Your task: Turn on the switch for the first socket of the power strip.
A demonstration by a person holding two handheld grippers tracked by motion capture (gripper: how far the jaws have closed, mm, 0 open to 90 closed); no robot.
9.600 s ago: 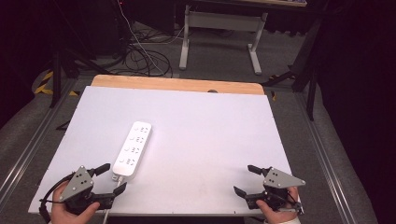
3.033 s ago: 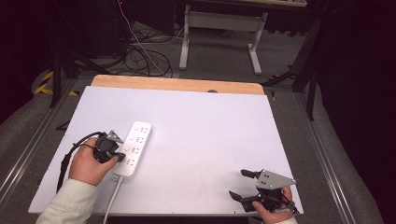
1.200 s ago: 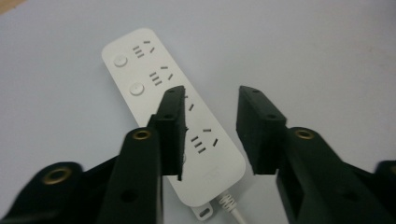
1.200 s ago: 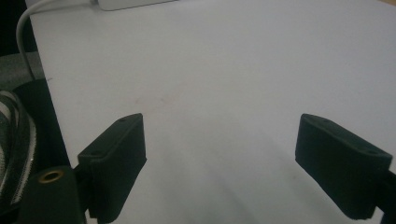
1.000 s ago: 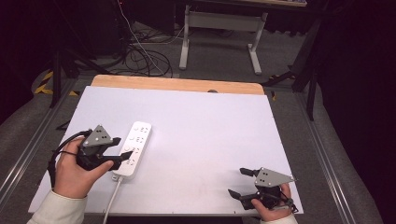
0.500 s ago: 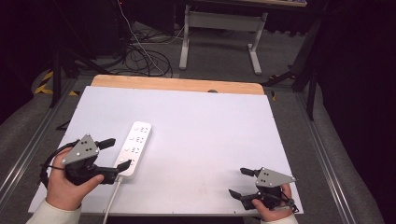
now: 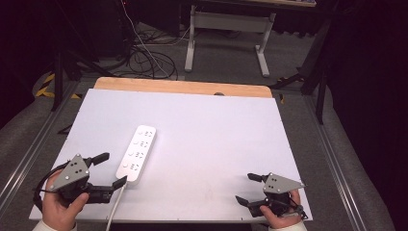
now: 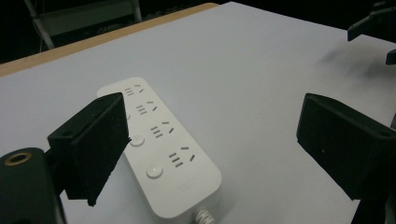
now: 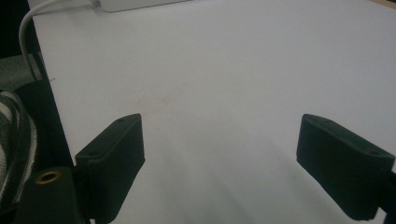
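White counter (image 7: 202, 125) carries a power strip (image 7: 136, 152); left gripper (image 7: 109, 169) and right gripper (image 7: 246, 188) hover, fingers spread.

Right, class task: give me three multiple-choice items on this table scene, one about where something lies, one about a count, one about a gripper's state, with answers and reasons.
1. Where on the table does the white power strip lie?
A. its left half, near the left gripper
B. its right edge
C. on the wooden strip at the far edge

2. How many round buttons show on the power strip in the left gripper view?
A. none
B. two
C. five

3. How do the right gripper's jaws stand?
A. shut on the cord
B. shut on nothing
C. open

Answers:
1 A, the strip sits just ahead of the left gripper.
2 B, two round buttons lie beside the nearest sockets.
3 C, the right gripper shows bare table between wide-apart jaws.
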